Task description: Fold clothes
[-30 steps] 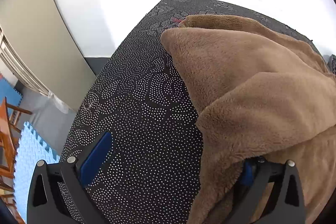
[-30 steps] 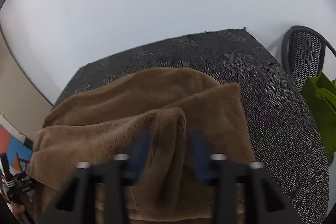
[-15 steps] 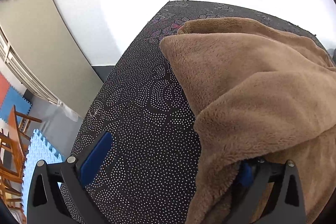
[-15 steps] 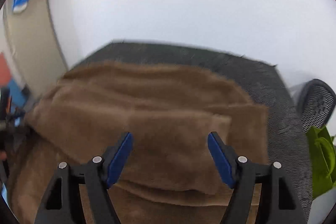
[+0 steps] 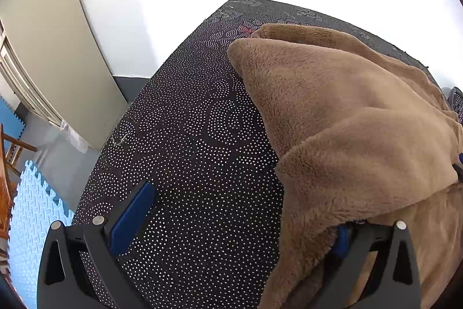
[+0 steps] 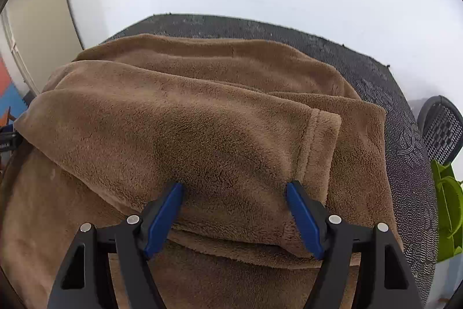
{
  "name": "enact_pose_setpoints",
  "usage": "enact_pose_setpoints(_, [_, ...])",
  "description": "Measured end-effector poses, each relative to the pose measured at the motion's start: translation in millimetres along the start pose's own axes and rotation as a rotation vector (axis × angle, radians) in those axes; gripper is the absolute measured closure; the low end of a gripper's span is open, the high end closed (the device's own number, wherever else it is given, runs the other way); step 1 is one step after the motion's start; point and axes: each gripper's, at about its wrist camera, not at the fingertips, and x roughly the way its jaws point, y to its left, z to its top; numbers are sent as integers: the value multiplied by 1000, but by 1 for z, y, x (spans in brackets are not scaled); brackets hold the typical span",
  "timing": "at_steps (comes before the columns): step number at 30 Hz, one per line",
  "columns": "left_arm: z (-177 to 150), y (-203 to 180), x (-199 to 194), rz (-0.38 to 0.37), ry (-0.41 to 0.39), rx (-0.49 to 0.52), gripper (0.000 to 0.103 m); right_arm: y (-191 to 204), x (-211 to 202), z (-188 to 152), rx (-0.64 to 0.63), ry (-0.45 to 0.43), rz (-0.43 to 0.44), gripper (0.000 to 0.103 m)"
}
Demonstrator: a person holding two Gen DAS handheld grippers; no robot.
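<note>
Our brown fleece (image 6: pixel 202 129) lies half-folded on the bench (image 5: pixel 196 152). It looks thick, soft and floppy; we'd grab at the hemmed edge. Right hand-held gripper (image 6: pixel 234 210) is spread, empty above it; left hand-held gripper (image 5: pixel 231 222) is spread, fleece draped over one finger.

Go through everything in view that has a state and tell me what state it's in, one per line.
Brown fleece garment: partly folded, layers stacked, lying on the table.
Left gripper: jaws open, fleece draped over the right one.
Right gripper: jaws open over the top fold, gripping nothing.
Dotted dark tablecloth: spread flat.
</note>
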Motion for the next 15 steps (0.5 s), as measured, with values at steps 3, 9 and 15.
enact_pose_setpoints(3, [-1, 1, 1, -18, 0, -2, 0, 12, -19, 23, 18, -53, 106, 26])
enact_pose_setpoints(9, [-1, 1, -1, -39, -7, 1, 0, 89, -28, 97, -60, -111, 358, 26])
enact_pose_setpoints(15, [-8, 2, -5, -62, -16, 7, 0, 180, 15, 168, -117, 0, 595, 26])
